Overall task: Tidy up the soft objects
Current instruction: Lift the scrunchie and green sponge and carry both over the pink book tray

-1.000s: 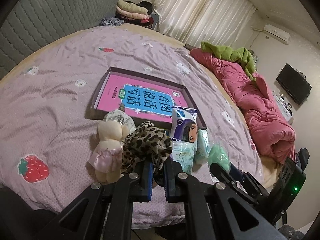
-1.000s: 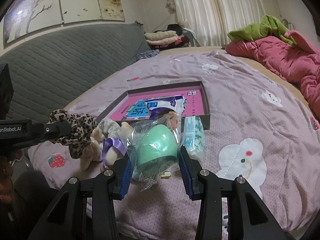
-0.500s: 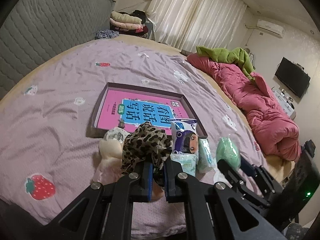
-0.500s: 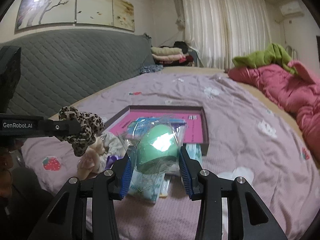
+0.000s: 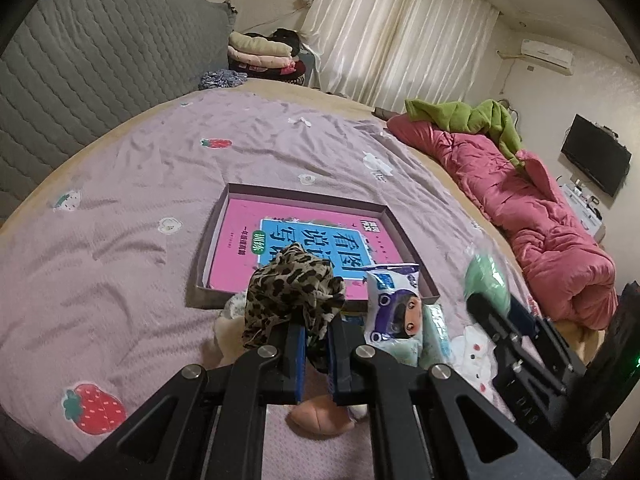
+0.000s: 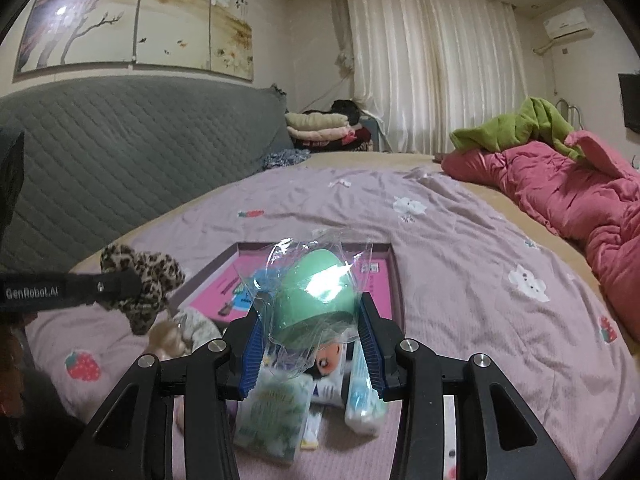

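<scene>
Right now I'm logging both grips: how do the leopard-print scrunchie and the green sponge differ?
The leopard-print scrunchie is bare, crumpled brown-spotted fabric; the green sponge is smooth, egg-shaped and sealed in clear plastic. The scrunchie is pinched in the left gripper with jaws nearly together; the sponge fills the right gripper, whose jaws stand wider. Both are held above the bed, near the shallow box.

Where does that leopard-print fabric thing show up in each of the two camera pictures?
Left wrist view: leopard-print scrunchie sits at lower centre, pinched in the left claw, just in front of the tray.
Right wrist view: it is at the left edge, mid-height, at the tip of the left claw reaching in from the side.
Shared landmark: the shallow tray with the pink book.
</scene>
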`<state>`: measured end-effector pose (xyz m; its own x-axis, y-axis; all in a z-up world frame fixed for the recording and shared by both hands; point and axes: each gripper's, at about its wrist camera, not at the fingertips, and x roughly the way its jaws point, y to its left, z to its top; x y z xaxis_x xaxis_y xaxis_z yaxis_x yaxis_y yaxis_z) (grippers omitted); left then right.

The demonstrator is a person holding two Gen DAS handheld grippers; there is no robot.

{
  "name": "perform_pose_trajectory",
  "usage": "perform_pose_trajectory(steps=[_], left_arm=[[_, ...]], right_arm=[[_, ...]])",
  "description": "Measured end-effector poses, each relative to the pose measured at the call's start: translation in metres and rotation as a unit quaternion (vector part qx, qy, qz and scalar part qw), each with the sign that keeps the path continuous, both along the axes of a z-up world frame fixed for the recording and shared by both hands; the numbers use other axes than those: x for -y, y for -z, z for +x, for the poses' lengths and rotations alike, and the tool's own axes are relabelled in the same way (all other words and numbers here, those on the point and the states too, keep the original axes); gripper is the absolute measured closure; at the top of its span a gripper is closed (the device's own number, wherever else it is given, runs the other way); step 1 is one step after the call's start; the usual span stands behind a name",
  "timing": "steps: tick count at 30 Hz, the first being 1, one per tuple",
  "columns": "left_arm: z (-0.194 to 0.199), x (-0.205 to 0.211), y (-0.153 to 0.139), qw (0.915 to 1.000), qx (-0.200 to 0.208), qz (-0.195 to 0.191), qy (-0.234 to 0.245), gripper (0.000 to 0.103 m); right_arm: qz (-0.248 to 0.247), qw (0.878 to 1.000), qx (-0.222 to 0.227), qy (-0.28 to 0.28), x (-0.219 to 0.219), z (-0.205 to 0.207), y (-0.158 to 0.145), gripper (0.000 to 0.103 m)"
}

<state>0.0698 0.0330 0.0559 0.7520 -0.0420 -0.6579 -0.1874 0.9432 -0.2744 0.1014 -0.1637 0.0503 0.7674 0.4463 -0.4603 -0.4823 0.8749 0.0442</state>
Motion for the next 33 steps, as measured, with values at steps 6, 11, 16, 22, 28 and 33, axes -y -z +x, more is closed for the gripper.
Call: perform_pose_trajectory(steps=[6,11,16,22,28,33], left_arm=[[0.012,-0.006,0.002,0.9999,-0.004,0.008,-0.008,0.095],[0.024,-0.009,0.003,0.9998,-0.002,0.013,-0.013,0.095],[0.037,-0.013,0.005,0.9996,-0.004,0.017,-0.02,0.095],[0.054,-0.02,0.011,0.9994,-0.007,0.017,-0.029,0.095],[0.072,-0.026,0.017,0.9992,-0.014,0.018,-0.034,0.095],[0.088,-0.028,0.022,0.9992,-0.018,0.019,-0.031,0.095]], right_arm=[[0.007,1.0,0.007,-0.003,-0.005,0.018,-0.003,0.059],[0.013,1.0,0.02,-0.001,-0.008,0.035,-0.009,0.059],[0.01,1.0,0.027,0.003,-0.009,0.05,-0.008,0.059],[0.005,1.0,0.025,0.002,-0.011,0.066,-0.003,0.059],[-0.003,1.0,0.027,0.004,-0.014,0.085,0.0,0.059],[-0.003,1.0,0.024,0.012,-0.01,0.103,0.003,0.059]])
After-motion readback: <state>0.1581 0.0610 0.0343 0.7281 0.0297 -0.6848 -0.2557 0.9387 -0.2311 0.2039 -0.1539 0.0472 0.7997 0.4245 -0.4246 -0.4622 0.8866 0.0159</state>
